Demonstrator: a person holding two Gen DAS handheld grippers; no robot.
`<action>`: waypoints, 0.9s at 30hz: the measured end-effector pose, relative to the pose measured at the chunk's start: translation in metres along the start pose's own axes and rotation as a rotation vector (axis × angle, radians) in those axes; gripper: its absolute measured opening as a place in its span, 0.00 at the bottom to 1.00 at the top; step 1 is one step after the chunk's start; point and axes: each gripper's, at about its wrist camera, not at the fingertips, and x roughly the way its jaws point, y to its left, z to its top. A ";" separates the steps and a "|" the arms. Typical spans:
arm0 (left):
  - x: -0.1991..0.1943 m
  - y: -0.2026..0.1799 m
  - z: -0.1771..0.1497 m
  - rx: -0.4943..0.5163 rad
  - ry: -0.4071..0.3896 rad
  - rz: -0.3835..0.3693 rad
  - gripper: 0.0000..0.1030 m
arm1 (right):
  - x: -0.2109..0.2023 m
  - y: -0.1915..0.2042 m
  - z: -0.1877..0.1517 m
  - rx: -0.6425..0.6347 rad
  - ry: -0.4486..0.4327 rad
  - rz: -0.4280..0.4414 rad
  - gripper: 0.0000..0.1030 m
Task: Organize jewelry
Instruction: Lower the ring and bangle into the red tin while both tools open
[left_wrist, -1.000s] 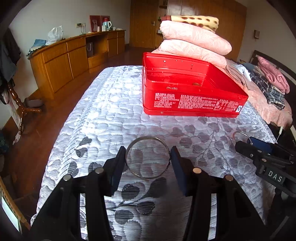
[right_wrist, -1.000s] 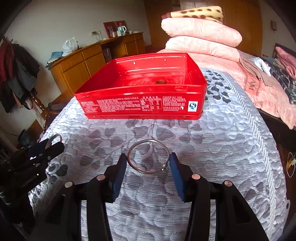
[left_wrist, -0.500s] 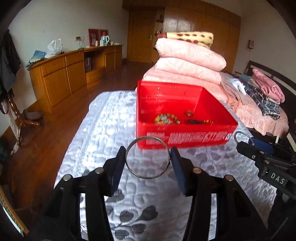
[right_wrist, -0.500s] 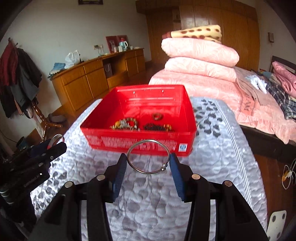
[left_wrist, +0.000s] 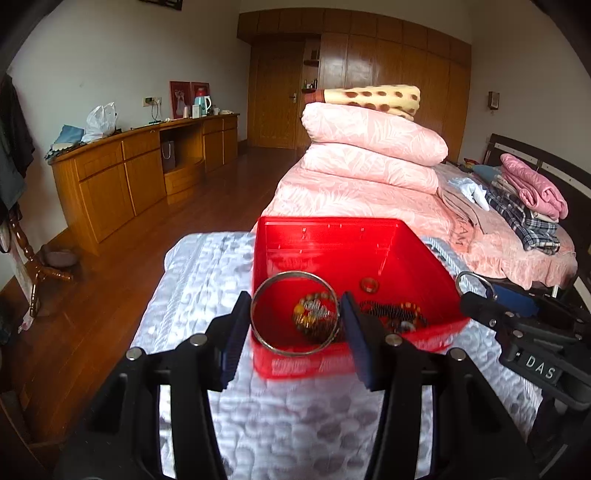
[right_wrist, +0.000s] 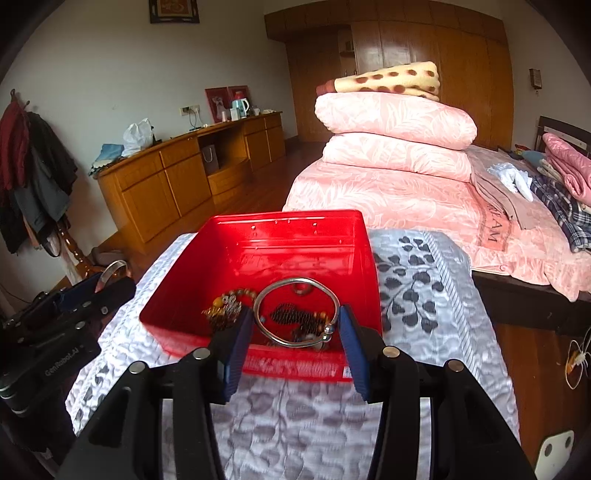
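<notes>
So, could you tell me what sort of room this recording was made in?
Almost certainly a home bedroom: a bed stacked with folded pink quilts, a built-in wooden wardrobe across the far wall, and a long wooden dresser along the side wall.
</notes>
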 end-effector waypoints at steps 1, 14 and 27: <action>0.004 -0.001 0.003 0.000 0.000 -0.001 0.46 | 0.003 0.000 0.003 0.000 0.000 0.000 0.46; 0.071 -0.006 0.026 -0.016 0.059 -0.013 0.46 | 0.059 -0.004 0.022 0.017 0.056 0.014 0.46; 0.061 0.000 0.024 -0.012 0.001 0.031 0.84 | 0.047 -0.011 0.013 0.014 -0.010 -0.039 0.72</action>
